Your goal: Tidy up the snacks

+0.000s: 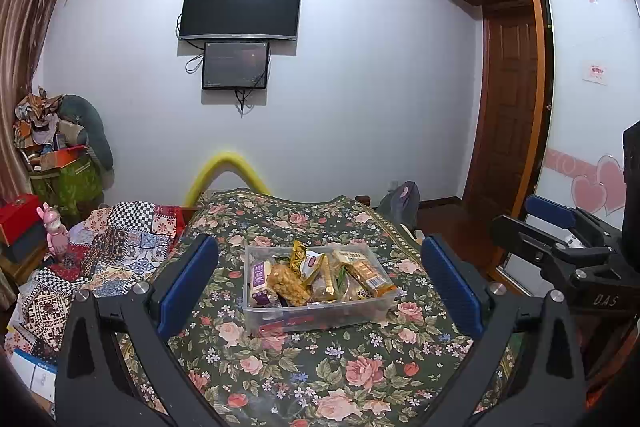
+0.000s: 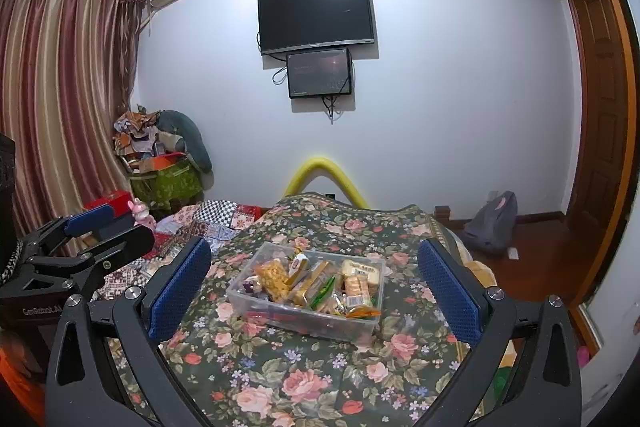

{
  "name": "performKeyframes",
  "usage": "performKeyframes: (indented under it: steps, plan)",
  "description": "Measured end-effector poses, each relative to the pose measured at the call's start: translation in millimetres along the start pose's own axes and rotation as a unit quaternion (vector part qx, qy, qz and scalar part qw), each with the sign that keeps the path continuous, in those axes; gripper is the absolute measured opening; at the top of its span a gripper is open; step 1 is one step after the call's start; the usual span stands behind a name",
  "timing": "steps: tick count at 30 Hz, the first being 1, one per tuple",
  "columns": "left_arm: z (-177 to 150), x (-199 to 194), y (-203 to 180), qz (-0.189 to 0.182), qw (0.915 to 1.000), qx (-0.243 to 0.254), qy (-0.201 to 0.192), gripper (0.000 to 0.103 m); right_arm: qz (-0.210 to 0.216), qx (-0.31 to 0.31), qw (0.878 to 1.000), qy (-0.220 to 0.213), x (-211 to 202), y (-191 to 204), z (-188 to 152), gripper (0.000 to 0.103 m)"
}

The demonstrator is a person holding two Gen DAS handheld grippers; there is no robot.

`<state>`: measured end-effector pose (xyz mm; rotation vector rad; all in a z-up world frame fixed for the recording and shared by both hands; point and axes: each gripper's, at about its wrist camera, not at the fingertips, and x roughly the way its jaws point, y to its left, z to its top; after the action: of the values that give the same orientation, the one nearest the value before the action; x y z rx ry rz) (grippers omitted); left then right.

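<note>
A clear plastic box point(image 1: 320, 319) full of wrapped snacks sits on a floral tablecloth point(image 1: 304, 379); it also shows in the right wrist view point(image 2: 316, 323). Inside are a purple packet point(image 1: 259, 277), a yellow peanut bar point(image 1: 286, 285) and an orange-gold bar point(image 1: 370, 277). My left gripper point(image 1: 320, 287) is open and empty, held above the near side of the box. My right gripper point(image 2: 314, 291) is open and empty, also short of the box. Each gripper shows at the edge of the other's view.
A patchwork cloth point(image 1: 116, 247) with a pink toy point(image 1: 54, 233) lies to the left. A pile of bags point(image 2: 164, 163) stands by the curtain. A grey backpack point(image 2: 492, 223) sits on the wooden floor to the right. A TV point(image 1: 240, 7) hangs on the far wall.
</note>
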<state>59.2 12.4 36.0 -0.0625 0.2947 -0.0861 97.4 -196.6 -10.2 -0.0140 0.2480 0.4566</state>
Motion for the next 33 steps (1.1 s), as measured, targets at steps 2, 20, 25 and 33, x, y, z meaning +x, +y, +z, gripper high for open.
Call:
performKeyframes:
  steps: [2,20,25,33]
  plan:
    - [0.1,0.3,-0.8,0.0,1.0,0.001,0.001,0.103,0.0,0.0,1.0,0.0,-0.1,-0.2,0.2,0.103]
    - [-2.7,1.6,-0.3,-0.013,0.9999,-0.004,0.005,0.103,0.001,-0.002,1.0,0.0,-0.3,1.0,1.3,0.103]
    - [-3.1,1.3,-0.8,-0.013,0.9999,-0.002,0.005,0.103,0.001,-0.002,1.0,0.0,-0.3,1.7,2.0,0.103]
    - [-3.4,-0.5,-0.9,-0.018,0.9998,0.003,0.007,0.103,0.003,-0.001,1.0,0.003,-0.4,1.8,2.6,0.103]
